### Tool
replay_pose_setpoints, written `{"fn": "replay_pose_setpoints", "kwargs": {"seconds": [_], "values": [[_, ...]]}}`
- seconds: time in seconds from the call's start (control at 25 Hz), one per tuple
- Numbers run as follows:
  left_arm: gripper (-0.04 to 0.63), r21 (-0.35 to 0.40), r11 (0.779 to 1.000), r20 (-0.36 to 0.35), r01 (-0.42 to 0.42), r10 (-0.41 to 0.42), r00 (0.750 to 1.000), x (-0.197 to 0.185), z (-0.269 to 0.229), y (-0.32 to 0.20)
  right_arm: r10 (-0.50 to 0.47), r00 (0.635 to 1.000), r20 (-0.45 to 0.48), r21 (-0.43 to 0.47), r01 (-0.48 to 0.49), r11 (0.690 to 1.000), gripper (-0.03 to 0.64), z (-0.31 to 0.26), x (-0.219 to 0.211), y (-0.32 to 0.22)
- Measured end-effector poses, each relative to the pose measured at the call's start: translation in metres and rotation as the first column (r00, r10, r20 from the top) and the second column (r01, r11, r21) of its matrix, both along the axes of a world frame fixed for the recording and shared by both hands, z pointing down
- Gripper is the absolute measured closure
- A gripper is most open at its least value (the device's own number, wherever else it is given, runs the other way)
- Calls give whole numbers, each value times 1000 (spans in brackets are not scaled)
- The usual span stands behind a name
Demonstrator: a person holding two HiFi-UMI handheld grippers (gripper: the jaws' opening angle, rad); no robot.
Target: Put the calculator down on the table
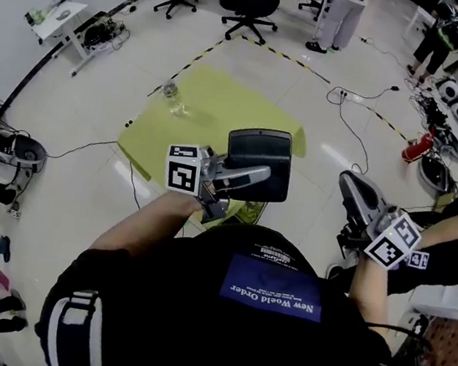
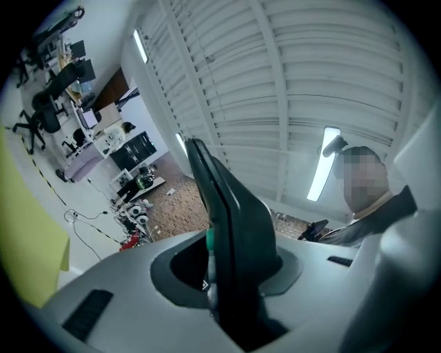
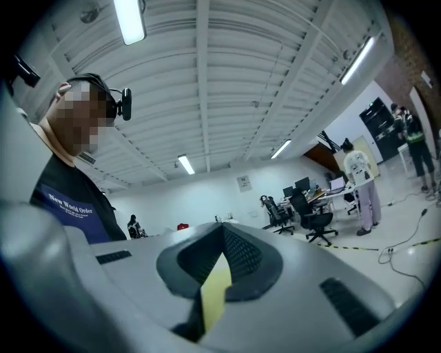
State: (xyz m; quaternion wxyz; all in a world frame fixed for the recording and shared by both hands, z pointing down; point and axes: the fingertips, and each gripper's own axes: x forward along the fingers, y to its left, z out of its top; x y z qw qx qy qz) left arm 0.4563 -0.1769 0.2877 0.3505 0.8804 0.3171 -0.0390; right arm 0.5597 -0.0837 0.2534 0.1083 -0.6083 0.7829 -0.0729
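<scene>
A black calculator (image 1: 261,150) hangs in the air in front of the person's chest, over the floor, with my left gripper (image 1: 247,175) shut on its near edge. In the left gripper view the calculator (image 2: 238,220) stands edge-on between the jaws of the left gripper (image 2: 210,272) and rises toward the ceiling. My right gripper (image 1: 350,185) is held out at the right, apart from the calculator. Its jaws meet at the tips in the right gripper view (image 3: 220,231), with nothing between them. No table shows in any view.
A yellow-green mat (image 1: 215,100) lies on the pale floor ahead, with a small clear object (image 1: 172,94) on it. Beyond it are office chairs (image 1: 249,7), a striped floor tape (image 1: 273,50), cables (image 1: 367,104) and standing people (image 1: 341,16). Equipment (image 1: 443,132) crowds the right edge.
</scene>
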Motion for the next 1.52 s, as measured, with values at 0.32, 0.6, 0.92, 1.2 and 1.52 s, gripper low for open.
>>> {"fn": "replay_pose_setpoints", "kwargs": {"seconds": [0.32,0.6,0.92,1.2,1.52], "values": [[465,-48,981,54,191,-188,981,30,13,-122,-191,981,-23,-74,189,979,630,12,29,-147],[465,-77,913,84,402,-395,915,34,17,-184,-374,927,19,-63,375,925,629,9,45,-243],[465,-45,850,90,524,-519,850,-6,11,-201,-501,865,-21,-38,501,865,630,-2,1,-276],[465,-21,846,127,532,-526,841,-9,24,-230,-499,866,-35,-52,497,866,630,-3,-3,-293],[465,1,848,323,530,-502,802,8,156,-329,-451,892,12,-137,448,883,630,77,-3,-372]]}}
